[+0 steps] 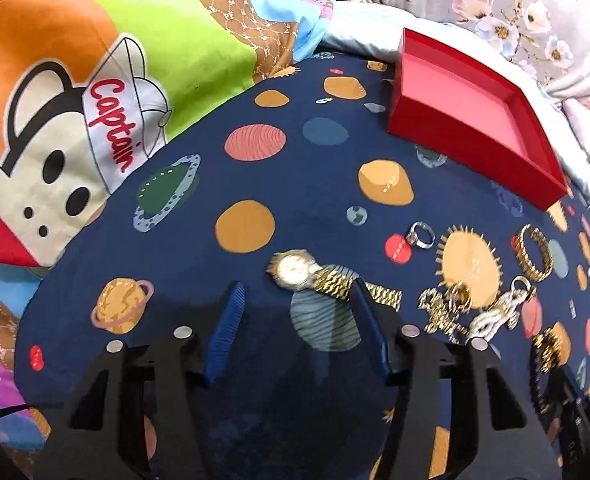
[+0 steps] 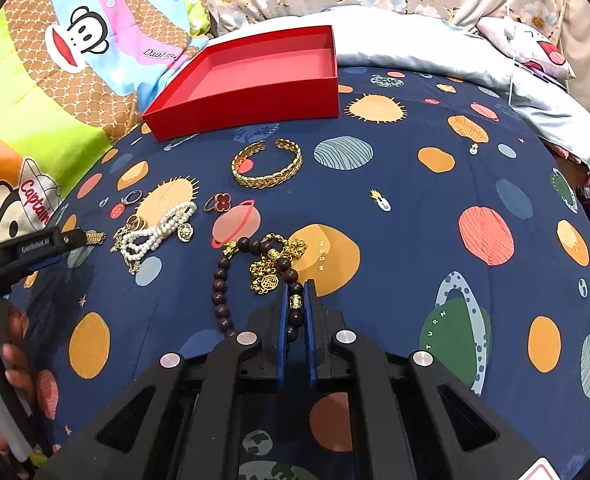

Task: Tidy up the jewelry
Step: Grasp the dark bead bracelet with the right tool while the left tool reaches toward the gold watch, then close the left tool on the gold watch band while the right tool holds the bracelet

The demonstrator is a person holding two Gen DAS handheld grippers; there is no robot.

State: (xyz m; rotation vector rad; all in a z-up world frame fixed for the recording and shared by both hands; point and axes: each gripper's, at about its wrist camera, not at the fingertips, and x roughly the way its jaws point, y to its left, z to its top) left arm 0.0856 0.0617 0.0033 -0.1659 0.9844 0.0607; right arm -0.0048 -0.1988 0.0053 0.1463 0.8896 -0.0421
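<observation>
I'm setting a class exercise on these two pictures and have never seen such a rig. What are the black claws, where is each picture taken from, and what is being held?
Each picture comes from a camera on a hand-held two-finger gripper. The left gripper is open, by a gold watch. The right gripper is shut on a dark bead bracelet. On the planet-print bedspread lie a gold cuff bangle, pearls, rings and an empty red box.

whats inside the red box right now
Nothing that shows: the red box has a bare red floor in the right wrist view, with all the jewelry out on the blanket. The strip of floor just behind its near wall is hidden.
</observation>
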